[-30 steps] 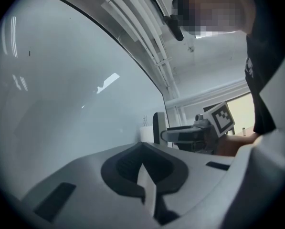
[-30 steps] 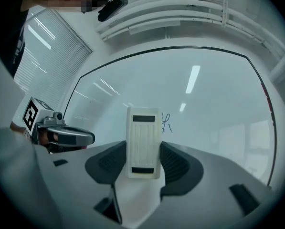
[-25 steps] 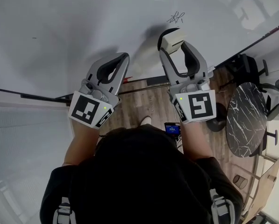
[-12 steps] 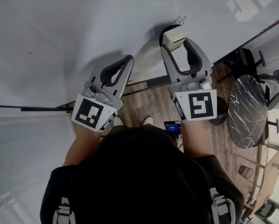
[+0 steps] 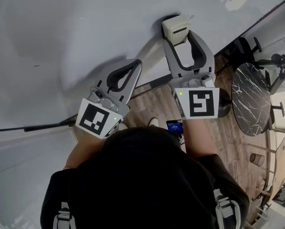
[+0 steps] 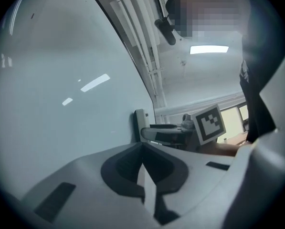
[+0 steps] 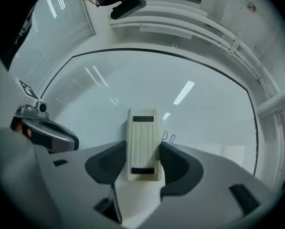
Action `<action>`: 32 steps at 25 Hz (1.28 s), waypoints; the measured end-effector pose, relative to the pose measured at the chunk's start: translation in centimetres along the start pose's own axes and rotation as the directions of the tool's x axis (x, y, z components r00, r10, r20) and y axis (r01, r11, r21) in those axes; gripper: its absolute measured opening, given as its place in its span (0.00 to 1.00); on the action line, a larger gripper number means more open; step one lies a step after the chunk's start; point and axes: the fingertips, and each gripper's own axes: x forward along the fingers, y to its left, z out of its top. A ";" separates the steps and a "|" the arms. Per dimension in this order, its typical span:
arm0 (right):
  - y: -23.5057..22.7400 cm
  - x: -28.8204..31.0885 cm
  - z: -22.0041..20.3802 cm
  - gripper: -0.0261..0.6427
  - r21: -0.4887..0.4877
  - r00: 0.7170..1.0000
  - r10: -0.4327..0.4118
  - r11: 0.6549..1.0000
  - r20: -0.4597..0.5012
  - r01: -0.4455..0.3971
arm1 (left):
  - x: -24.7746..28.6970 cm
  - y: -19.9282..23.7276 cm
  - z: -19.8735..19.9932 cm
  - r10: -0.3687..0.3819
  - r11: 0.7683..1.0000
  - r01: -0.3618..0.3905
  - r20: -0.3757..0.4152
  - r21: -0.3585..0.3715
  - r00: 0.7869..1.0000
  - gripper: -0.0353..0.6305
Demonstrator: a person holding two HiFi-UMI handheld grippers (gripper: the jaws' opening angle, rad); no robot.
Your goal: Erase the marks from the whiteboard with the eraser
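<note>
Between the jaws of the right gripper (image 5: 179, 36) sits the cream-coloured eraser (image 7: 142, 132). The dark pads clamp its two long sides, and its ribbed back faces the gripper's camera. Seen from the left gripper view, the eraser's far face lies flat against the whiteboard (image 5: 85, 32).

Just beside the eraser's right edge, as the right gripper view shows it, a small black scribble (image 7: 169, 137) remains on the board, partly cut off by the right-hand jaw. In the head view the same mark barely peeks out past the eraser's upper corner.

To that gripper's left, the left gripper (image 5: 132, 67) has its jaws pressed tight together with nothing between them. Its tip points toward the board's lower part, near the surface; whether it touches cannot be told.

Below both grippers runs the board's dark lower edge, and under it a wooden floor (image 5: 152, 104). Off to the right gripper's right stands a round dark marble table (image 5: 249, 104).
</note>
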 end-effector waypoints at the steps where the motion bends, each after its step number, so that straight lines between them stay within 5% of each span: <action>1: 0.0 0.1 -0.1 0.37 0.005 1.000 -0.010 1.000 -0.006 0.010 | -0.1 0.0 -0.1 -0.014 1.000 0.014 0.003 -0.003 1.000 0.06; 15: -2.9 0.0 -1.4 0.37 0.062 0.998 -0.056 0.997 0.005 0.055 | -0.2 0.6 -0.8 -0.054 0.998 0.054 0.023 -0.014 0.998 0.06; 32: -10.5 -0.6 -3.1 0.37 0.192 0.997 -0.083 0.978 0.002 0.081 | 2.1 -0.2 -0.8 0.006 1.000 -0.006 -0.022 0.002 1.000 0.06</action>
